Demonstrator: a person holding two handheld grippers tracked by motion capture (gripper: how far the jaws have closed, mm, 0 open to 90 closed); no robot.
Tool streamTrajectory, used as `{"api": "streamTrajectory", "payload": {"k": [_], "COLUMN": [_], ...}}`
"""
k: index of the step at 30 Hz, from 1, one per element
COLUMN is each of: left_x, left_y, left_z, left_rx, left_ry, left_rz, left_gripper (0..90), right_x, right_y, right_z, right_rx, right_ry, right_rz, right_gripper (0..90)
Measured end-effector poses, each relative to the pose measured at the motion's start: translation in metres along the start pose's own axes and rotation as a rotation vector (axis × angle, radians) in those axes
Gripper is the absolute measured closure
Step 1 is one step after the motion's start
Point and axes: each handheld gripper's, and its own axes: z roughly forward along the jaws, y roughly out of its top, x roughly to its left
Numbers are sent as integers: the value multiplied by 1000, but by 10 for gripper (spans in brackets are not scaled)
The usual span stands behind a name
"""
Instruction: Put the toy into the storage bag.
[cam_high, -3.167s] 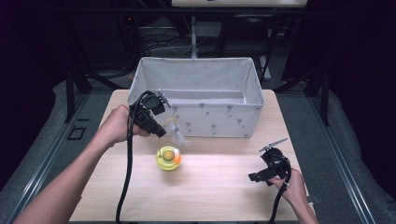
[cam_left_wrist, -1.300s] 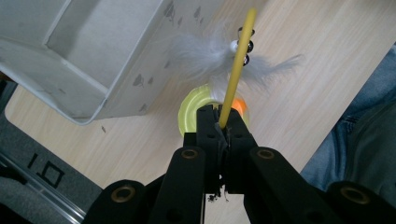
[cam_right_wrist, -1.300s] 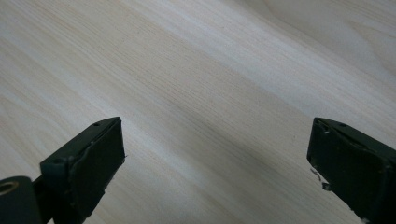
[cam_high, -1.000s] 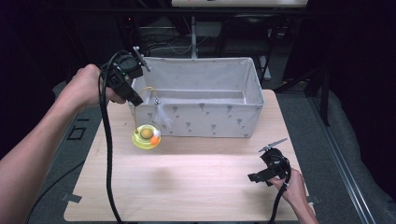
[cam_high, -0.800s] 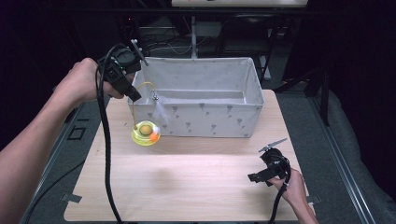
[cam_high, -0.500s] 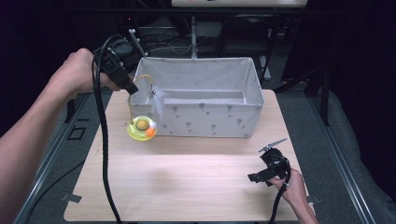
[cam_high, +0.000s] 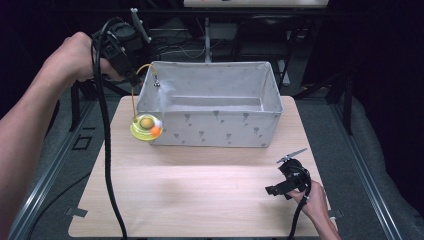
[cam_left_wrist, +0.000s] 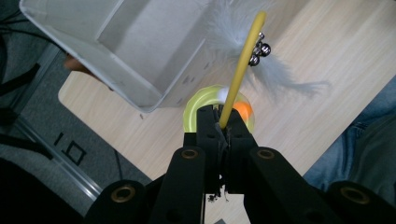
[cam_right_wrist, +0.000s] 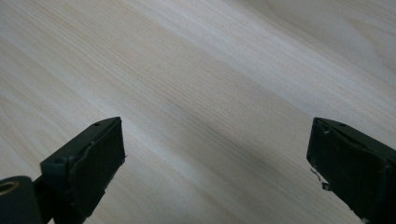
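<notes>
A cat toy hangs from my left gripper (cam_high: 133, 77), which is raised beside the left front corner of the grey fabric bin (cam_high: 215, 121). The toy has a yellow round base (cam_high: 145, 127) with an orange ball, a bent yellow wire (cam_high: 133, 97), and small bells with a white feather (cam_high: 158, 84). In the left gripper view my left gripper (cam_left_wrist: 219, 122) is shut on the wire (cam_left_wrist: 240, 70), with the bells (cam_left_wrist: 258, 49), the feather (cam_left_wrist: 280, 81) and the base (cam_left_wrist: 201, 101) beyond it. My right gripper (cam_high: 279, 188) rests low over the table's right front, open (cam_right_wrist: 217, 158) with bare wood between its jaws.
The bin's inside (cam_left_wrist: 140, 42) looks bare where it can be seen. The wooden table (cam_high: 200, 195) stretches wide in front of the bin. Black cables trail from both grippers. A dark floor and metal frames surround the table.
My left gripper has carried the toy up and to the left, from the table's middle to the bin's left front corner. The right gripper has stayed still.
</notes>
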Motion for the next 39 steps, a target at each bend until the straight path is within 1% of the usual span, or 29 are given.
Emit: {"api": "streamTrajectory", "payload": {"k": [3, 4, 5, 7, 8, 9, 10, 11, 13, 15, 18, 19, 21, 23, 25, 27, 28, 29, 30, 32, 33, 36, 39], "left_x": [5, 6, 7, 10, 12, 14, 15, 17, 20, 22, 25, 26, 28, 31, 34, 36, 37, 38, 38, 40, 41, 44, 46], "left_y": [2, 3, 4, 5, 6, 7, 8, 9, 11, 14, 19, 20, 23, 26, 28, 31, 33, 34, 36, 38, 39, 43, 46], "left_z": [-4, -5, -7, -9, -11, -12, -13, -14, -17, -20, -24, -26, -29, -33, -36, -37, -37, -38, -38, -38, -39, -40, -39], "left_rx": [0, 0, 1, 6, 7, 6, 5, 8, 2, 4, 0, -2, -4, -3, -1, -2, 3, 11, 14, 15, 16, 25, 19], "left_ry": [5, 7, 14, 14, 17, 16, 16, 25, 24, 38, 39, 44, 49, 54, 57, 61, 65, 68, 66, 74, 77, 88, 90], "left_rz": [-14, -16, -19, -24, -30, -35, -41, -43, -48, -51, -56, -62, -67, -73, -81, -85, -91, -88, -91, -99, -100, -109, -114], "left_gripper": [882, 882, 882, 882, 882, 882, 883, 882, 883, 882, 882, 883, 883, 883, 882, 882, 882, 882, 882, 882, 882, 882, 882], "right_x": [0, 1, 1, 0, 1, 0, 0, 0, 0, 0, 0, 0, 1, 1, 0, 0, 1, 1, 1, 1, 1, 1, 1], "right_y": [0, 0, 0, 0, -1, 0, 0, 0, 0, 0, 0, 0, 0, 0, 0, 0, 0, 0, 0, 0, 0, 0, 0], "right_z": [0, 0, 0, 0, 0, -1, -1, -1, -1, -1, 0, -1, 0, -1, 0, -1, 0, 0, -1, -1, -2, -2, -2], "right_rx": [-2, -14, -15, -7, -24, -7, -5, -5, -11, -8, -7, 2, -3, 3, -2, 7, 4, 1, 3, -10, 4, 4, 0], "right_ry": [-3, -1, -3, -3, -5, -1, -1, 0, -2, -1, 1, 1, 11, 4, -1, 7, 11, 12, 0, 5, -7, -6, -7], "right_rz": [-7, 0, 1, -3, 5, -5, -7, -9, -6, -6, -4, -1, -1, 1, 2, -2, 1, 1, -6, -8, -24, -26, -26], "right_gripper": [41, 42, 42, 41, 42, 41, 42, 42, 42, 42, 41, 41, 42, 41, 42, 41, 42, 42, 42, 42, 42, 44, 44]}}
